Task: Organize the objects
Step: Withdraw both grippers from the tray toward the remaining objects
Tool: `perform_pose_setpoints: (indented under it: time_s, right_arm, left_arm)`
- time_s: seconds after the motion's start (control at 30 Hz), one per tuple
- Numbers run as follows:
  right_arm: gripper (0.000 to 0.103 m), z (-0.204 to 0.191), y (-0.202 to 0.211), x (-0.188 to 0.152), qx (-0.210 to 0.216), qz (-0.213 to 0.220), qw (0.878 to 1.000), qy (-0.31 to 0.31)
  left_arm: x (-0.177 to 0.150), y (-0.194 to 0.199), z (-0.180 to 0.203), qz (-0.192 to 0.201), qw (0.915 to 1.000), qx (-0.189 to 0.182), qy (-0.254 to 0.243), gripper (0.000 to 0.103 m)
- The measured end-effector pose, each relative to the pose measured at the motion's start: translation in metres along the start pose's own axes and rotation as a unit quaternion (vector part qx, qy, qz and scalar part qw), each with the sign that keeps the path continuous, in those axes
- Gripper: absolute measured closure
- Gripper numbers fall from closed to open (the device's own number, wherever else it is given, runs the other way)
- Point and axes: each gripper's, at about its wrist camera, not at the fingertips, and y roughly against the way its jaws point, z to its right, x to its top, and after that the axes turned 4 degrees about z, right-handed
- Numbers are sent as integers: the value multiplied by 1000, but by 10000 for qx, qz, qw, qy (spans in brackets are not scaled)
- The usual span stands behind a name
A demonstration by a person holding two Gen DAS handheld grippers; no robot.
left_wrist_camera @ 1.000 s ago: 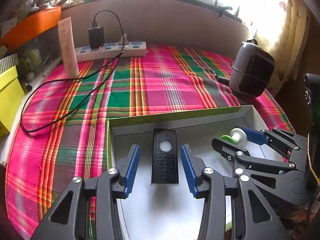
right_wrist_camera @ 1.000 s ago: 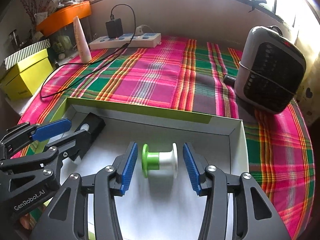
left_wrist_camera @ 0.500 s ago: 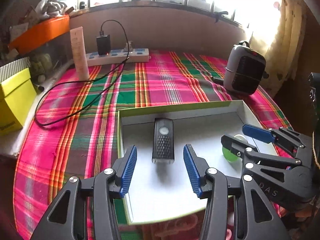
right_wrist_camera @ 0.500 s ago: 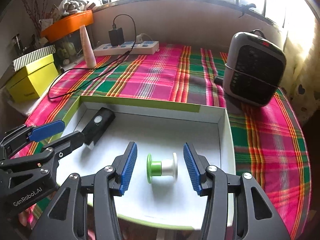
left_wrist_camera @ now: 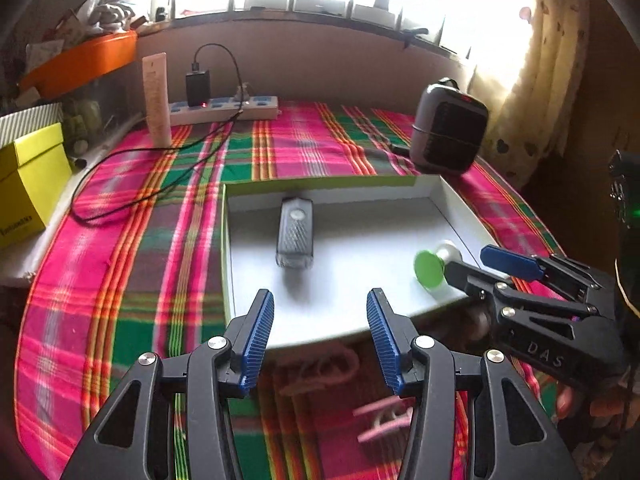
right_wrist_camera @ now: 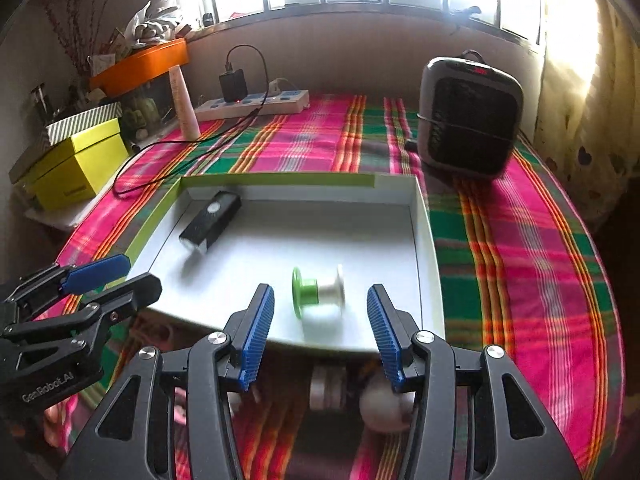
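Note:
A white tray with a green rim [left_wrist_camera: 320,182] [right_wrist_camera: 280,180] lies on the plaid cloth. In it are a black bike light [left_wrist_camera: 294,236] [right_wrist_camera: 210,220] at the far left and a green-and-white spool [left_wrist_camera: 430,268] [right_wrist_camera: 318,290] at the near right. My left gripper [left_wrist_camera: 320,300] [right_wrist_camera: 138,271] hovers open over the tray's near edge, short of the light. My right gripper [right_wrist_camera: 320,296] [left_wrist_camera: 468,262] is open too. The spool lies just beyond its fingertips, and the pads do not touch it.
A grey-and-black heater [left_wrist_camera: 448,128] [right_wrist_camera: 468,116] stands beyond the tray's far right corner. A power strip [left_wrist_camera: 224,108] with charger and black cable, a pale tube [left_wrist_camera: 157,100] and a yellow box [left_wrist_camera: 28,184] line the back and left. Blurred pink and white objects [right_wrist_camera: 384,404] lie below the tray's near edge.
Both grippers have pulled back toward me from the tray. The light and the spool stay lying inside, now ahead of the fingertips instead of between the fingers. The left jaws stand slightly wider.

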Motion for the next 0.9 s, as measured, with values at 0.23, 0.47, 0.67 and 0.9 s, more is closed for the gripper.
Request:
perform_pose_setpoints:
  time_s: [0.23, 0.47, 0.67, 0.9]
  right_arm:
    - [53, 3, 17, -14, -69, 158, 9998, 59]
    - [53, 8, 33, -27, -61, 291, 9996, 24]
    - [53, 11, 46, -38, -23, 373, 9993, -62]
    - [53, 9, 47, -47, -17, 305, 9995, -57]
  left_arm:
    - [-17, 15, 12, 42, 9994, -140, -314, 56]
    - [-32, 23, 20, 18, 9978, -416, -509, 56]
    - [-44, 23, 28, -57, 9959, -547, -721, 56]
    - [-51, 19, 37, -108, 9935, -672, -918, 56]
